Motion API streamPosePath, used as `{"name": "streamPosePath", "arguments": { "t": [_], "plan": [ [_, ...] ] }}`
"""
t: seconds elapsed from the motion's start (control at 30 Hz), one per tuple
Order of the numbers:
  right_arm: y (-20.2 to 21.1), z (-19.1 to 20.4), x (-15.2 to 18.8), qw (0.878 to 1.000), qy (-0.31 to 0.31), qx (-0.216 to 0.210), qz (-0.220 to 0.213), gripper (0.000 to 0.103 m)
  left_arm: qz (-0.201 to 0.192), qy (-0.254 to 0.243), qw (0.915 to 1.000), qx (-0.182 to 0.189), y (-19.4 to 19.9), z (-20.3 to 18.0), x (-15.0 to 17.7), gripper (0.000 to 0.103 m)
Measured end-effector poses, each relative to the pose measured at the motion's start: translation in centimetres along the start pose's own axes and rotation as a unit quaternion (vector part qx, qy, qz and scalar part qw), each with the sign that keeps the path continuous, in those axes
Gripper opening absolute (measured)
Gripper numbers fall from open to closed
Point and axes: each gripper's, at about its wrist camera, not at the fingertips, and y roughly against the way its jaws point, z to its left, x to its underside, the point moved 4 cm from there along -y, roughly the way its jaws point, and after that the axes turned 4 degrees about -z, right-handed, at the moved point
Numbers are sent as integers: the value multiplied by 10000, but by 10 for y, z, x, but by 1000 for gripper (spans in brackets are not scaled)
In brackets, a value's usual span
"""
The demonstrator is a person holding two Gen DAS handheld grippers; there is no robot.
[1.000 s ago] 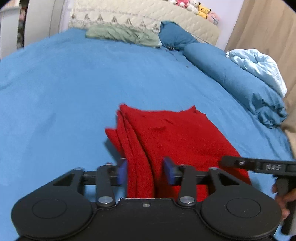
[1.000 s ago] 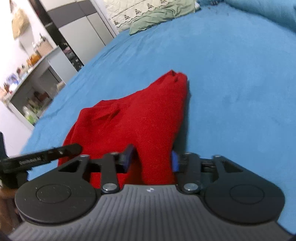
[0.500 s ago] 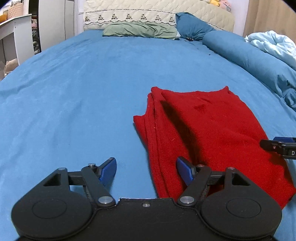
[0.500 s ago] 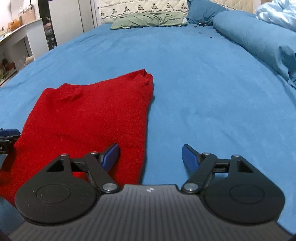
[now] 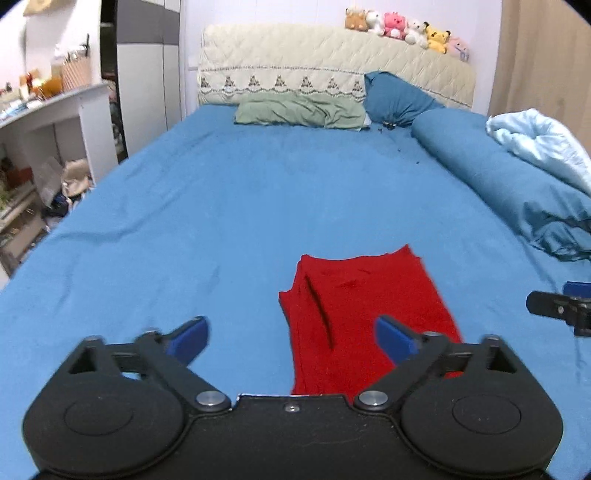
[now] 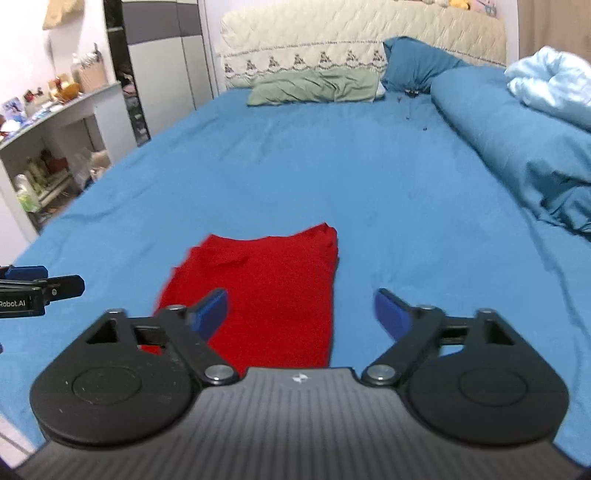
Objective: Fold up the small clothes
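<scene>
A red garment (image 5: 364,314), folded into a rough rectangle with stacked layers showing along its left edge, lies flat on the blue bed sheet (image 5: 221,221) at the near end of the bed. Above it, the left hand-held gripper (image 5: 291,338) hangs with its jaws opening wide and nothing between the blue pads (image 5: 188,338); the cloth is below them, untouched. The right hand-held gripper (image 6: 299,312) is likewise opening over the garment's right edge, its pads (image 6: 388,314) clear of the fabric. In the right wrist view the side of the left tool carries the lettering "Robot.AI". Farther up the bed rest a green pillow (image 5: 301,114) and a dark blue pillow (image 5: 397,99) against a quilted cream headboard (image 5: 332,62), with a row of plush toys (image 5: 404,27) on top. A rolled blue duvet (image 5: 509,184) runs along the right side, a pale blue blanket (image 5: 543,144) on it. At far left stand white shelves (image 5: 55,125) with clutter.
</scene>
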Motion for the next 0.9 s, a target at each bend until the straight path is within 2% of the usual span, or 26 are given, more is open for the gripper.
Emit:
{"name": "streamPosePath", "arguments": {
  "t": [0.17, 0.4, 0.63, 0.9],
  "plan": [
    [81, 17, 4, 9992, 246, 253, 170, 103, 20, -34, 9999, -121, 78, -10, 10, 103],
    [166, 30, 33, 9980, 154, 567, 232, 103, 6, 100, 9998, -183, 137, -19, 43, 103],
    [208, 37, 65, 9968, 155, 748, 253, 103, -181, 27, 9996, -205, 171, -26, 66, 103],
    [219, 40, 91, 9958, 80, 844, 357, 103, -174, -131, 9993, -314, 180, -27, 89, 103]
  ]
}}
